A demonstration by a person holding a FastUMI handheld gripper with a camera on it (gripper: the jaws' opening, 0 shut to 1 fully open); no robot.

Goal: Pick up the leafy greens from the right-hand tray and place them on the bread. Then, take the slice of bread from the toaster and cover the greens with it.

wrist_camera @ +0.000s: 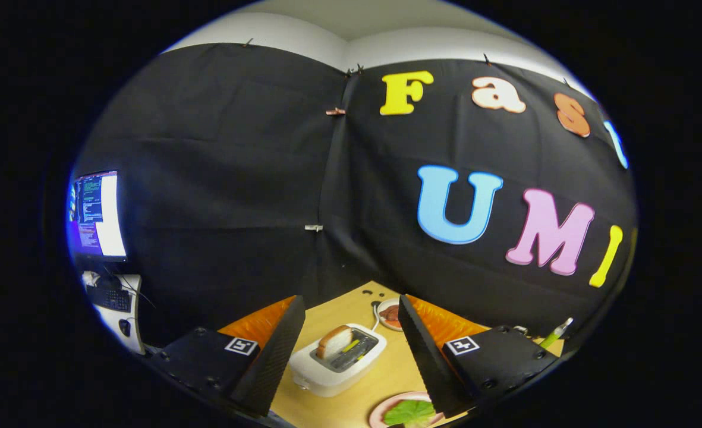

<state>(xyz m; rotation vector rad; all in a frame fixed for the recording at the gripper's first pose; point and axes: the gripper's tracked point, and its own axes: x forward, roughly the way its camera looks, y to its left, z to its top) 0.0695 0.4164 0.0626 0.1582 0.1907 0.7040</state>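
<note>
Two fingers of the tool (351, 351) stand wide apart with nothing between them, held above the wooden bench (386, 374). Ahead of them, framed by the gap, sits a white toaster (336, 362) with a slice of bread (334, 342) standing upright in its slot. Nearer, by the right finger, leafy greens (411, 412) lie on a pink plate (380, 411). Beyond the toaster rests another small plate (386, 315).

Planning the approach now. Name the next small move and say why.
Probably dip the fingers down toward the leafy greens on the pink plate. The fingers are open, holding nothing, and the greens lie below them, nearer than the toaster with its bread slice.
</note>
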